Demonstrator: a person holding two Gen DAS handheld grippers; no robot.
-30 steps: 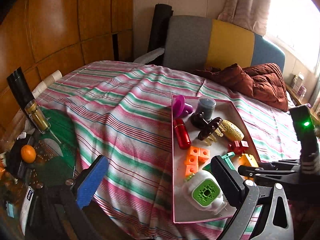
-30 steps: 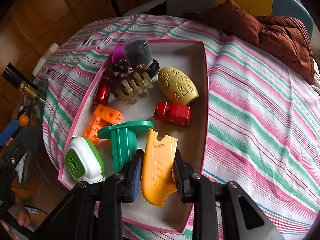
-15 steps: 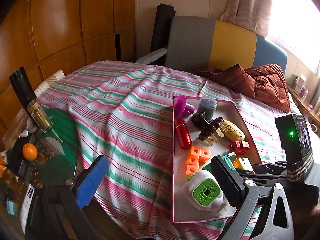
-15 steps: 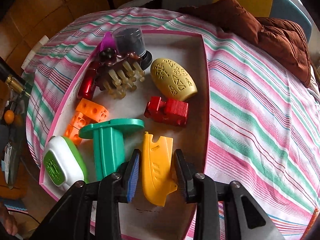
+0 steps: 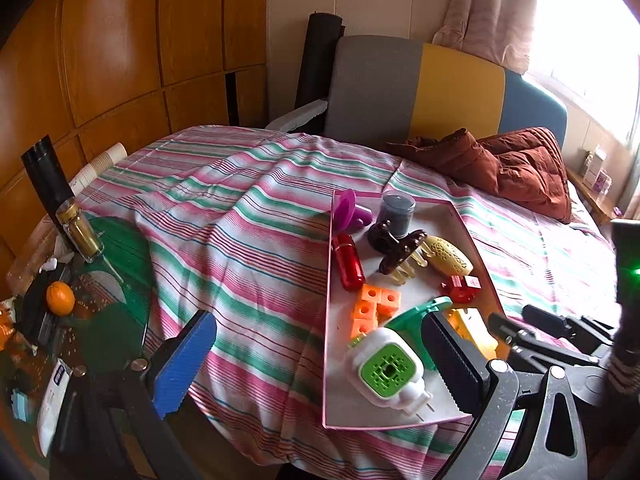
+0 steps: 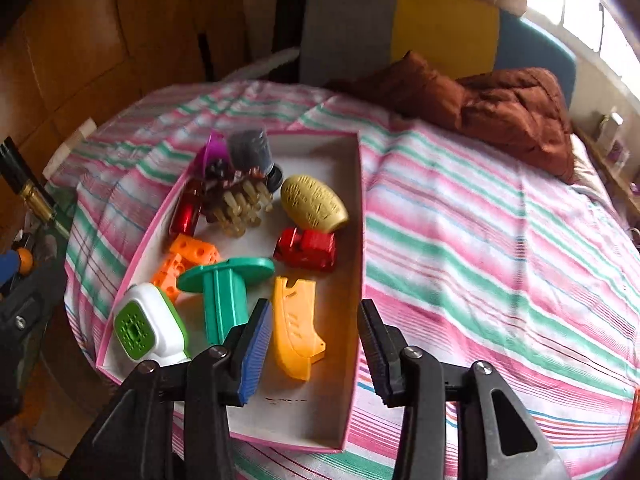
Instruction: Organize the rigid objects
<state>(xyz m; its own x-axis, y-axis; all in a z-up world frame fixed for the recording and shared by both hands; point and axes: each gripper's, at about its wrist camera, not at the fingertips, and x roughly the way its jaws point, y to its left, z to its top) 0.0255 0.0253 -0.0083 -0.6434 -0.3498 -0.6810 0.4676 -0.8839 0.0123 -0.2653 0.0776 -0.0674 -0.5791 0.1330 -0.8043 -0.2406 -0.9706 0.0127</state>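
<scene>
A pink-rimmed tray (image 6: 360, 216) lies on the striped bed. It holds a yellow curved piece (image 6: 294, 328), a teal stand (image 6: 224, 296), a green-and-white plug-in unit (image 6: 144, 328), orange blocks (image 6: 188, 256), a red toy truck (image 6: 308, 246), a yellow egg shape (image 6: 314, 208), a brown hair claw (image 6: 236, 200) and a red capsule (image 6: 186, 212). My right gripper (image 6: 314, 306) hovers over the tray's near end. Its jaws are opening, and the yellow piece lies loose on the tray floor by the blue pad. My left gripper (image 5: 320, 318) stands wide open at the tray's left edge, holding nothing.
A rust-brown quilt (image 6: 500, 100) is bunched at the far right of the bed. Behind it stands a grey, yellow and blue headboard (image 5: 400, 88). At the left a cluttered side table carries a dark bottle (image 5: 60, 208) and an orange (image 5: 60, 298).
My right gripper's jaws have spread off the yellow piece, which now rests in the tray. The gripper has drawn back and tilted up. The left gripper has stayed put.
</scene>
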